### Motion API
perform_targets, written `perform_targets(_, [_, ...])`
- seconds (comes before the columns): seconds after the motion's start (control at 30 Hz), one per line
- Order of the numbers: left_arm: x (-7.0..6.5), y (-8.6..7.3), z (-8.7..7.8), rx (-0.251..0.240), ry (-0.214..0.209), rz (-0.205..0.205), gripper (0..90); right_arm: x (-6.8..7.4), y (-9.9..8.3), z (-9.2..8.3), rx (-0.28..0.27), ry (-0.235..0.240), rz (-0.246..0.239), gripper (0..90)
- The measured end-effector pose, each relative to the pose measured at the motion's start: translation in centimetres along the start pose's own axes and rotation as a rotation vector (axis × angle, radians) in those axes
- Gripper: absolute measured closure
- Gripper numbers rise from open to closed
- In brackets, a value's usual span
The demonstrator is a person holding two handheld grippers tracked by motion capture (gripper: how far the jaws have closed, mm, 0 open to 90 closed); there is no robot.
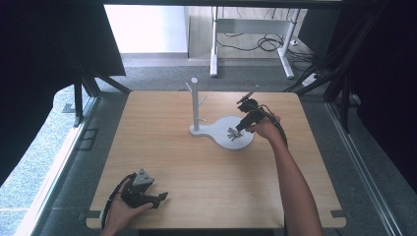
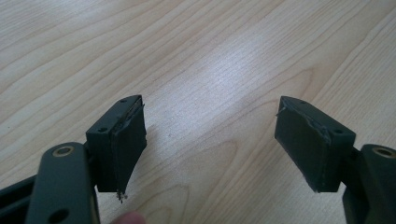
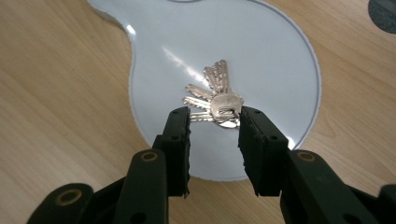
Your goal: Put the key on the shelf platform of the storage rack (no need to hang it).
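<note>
A fanned bunch of silver metal keys [image 3: 215, 100] lies on the round white tray [image 1: 244, 142] of a white pegged stand [image 1: 195, 105], toward the far right of the pale wooden bench [image 1: 206, 167]. The right tool [image 3: 214, 122] sits low over them, jaws partly apart on either side of the bunch and gripping nothing. The left tool [image 1: 147, 192] rests by the near left corner, jaws wide and empty.

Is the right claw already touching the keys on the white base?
Cannot tell. In the right gripper view the right claw stands open, its jaws on either side of the keys on the base, but contact or a gap is not plain.
</note>
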State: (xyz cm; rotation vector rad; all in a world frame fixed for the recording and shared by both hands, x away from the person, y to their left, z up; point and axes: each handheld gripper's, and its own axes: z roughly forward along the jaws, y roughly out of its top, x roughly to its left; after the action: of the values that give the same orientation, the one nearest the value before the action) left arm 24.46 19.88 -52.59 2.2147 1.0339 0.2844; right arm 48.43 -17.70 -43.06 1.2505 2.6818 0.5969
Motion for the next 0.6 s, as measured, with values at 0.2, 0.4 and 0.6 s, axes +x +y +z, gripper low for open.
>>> perform_targets(0.2, [-0.1,0.0,0.1,0.004,0.002,-0.003,25.1,0.5,-2.1,-1.2,-0.016,0.010,-0.027,60.7])
perform_targets(0.4, [-0.1,0.0,0.1,0.003,0.000,-0.005,25.0,0.4,-4.5,-2.5,-0.032,0.018,-0.044,59.3])
perform_targets(0.6, [-0.1,0.0,0.2,0.007,0.002,-0.004,25.0,-0.2,-7.3,-3.8,-0.050,0.027,-0.051,58.1])
